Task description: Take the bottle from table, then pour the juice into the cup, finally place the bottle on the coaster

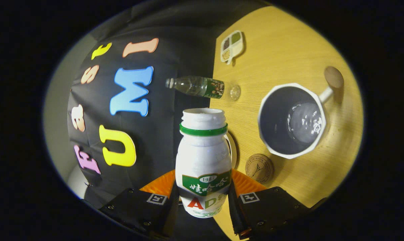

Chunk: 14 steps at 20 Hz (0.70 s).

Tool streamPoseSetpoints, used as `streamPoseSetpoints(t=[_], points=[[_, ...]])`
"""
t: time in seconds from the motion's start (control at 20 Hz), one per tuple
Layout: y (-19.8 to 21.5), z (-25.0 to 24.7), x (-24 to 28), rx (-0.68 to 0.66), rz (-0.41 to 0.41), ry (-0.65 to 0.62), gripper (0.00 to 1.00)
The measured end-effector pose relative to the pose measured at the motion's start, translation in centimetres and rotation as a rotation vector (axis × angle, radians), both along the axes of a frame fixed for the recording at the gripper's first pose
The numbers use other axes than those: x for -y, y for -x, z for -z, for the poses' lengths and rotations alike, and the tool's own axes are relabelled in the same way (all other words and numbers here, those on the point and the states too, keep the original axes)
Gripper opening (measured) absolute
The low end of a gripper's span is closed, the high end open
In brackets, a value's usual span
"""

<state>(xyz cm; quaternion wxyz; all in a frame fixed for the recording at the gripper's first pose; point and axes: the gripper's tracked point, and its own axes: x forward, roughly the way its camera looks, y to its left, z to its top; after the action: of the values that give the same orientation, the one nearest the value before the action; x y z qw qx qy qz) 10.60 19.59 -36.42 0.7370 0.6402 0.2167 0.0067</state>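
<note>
A white juice bottle (pixel 203 160) with a green neck ring and an open mouth sits between my fingers, and my gripper (pixel 203 195) is shut on its lower body. The view is rolled, so the wooden table (pixel 289 50) stands on edge beside the bottle. A white eight-sided cup (pixel 290 120) with a wooden handle knob (pixel 333 77) is ahead and to one side of the bottle's mouth, with some clear liquid showing at its bottom. A round cork coaster (pixel 259 168) lies between the cup and my nearer finger (pixel 237 192).
A clear plastic water bottle (pixel 202 87) with a green label stands beyond the juice bottle's mouth near the table's edge. A small divided dish (pixel 232 47) with grains lies farther off. The black booth wall (pixel 161 134) hangs past the table's edge.
</note>
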Motion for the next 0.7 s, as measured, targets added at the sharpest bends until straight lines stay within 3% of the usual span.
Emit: streamPoseSetpoints(t=[0.3, 0.7], points=[[-0.1, -2.2, 0.3, 0.135, -0.09, 0.254, 0.64], [-0.3, -3.5, -1.9, 0.287, -0.254, 0.743, 0.64]])
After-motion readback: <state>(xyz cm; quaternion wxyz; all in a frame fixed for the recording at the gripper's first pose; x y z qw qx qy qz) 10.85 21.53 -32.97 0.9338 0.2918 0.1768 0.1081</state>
